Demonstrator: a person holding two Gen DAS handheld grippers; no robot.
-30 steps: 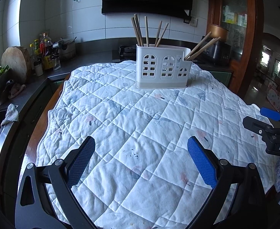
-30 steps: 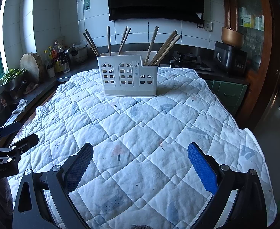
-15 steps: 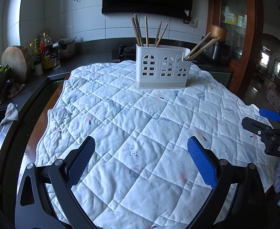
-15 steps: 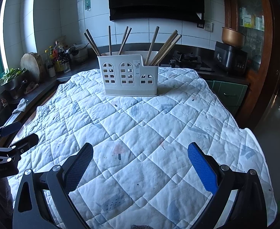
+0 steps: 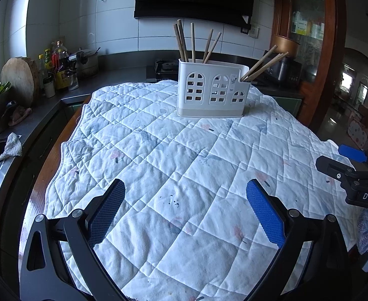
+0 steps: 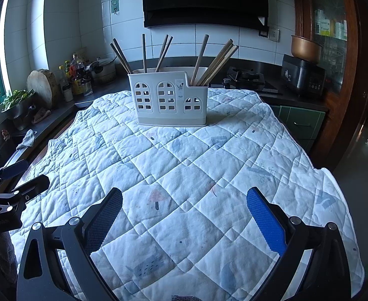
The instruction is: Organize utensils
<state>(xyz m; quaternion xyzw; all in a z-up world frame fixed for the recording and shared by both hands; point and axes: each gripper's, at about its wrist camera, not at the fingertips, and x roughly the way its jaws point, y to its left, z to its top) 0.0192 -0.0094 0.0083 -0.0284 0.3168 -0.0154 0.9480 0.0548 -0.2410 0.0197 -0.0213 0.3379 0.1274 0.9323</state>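
Note:
A white utensil holder with arched cut-outs stands at the far side of the quilted cloth. Several wooden chopsticks stick up out of it, some leaning right. My left gripper hovers open over the near part of the cloth, nothing between its blue pads. My right gripper is also open and empty, low over the near cloth. Each gripper shows at the edge of the other's view: the right gripper and the left gripper. No loose utensil lies on the cloth.
A white quilted cloth covers the table. On the dark counter at left stand bottles, a round wooden board and a bowl of greens. A stove and a cooker sit behind.
Both views have shifted only slightly; the holder sits a touch further left in the left wrist view. Both grippers stay open and empty.

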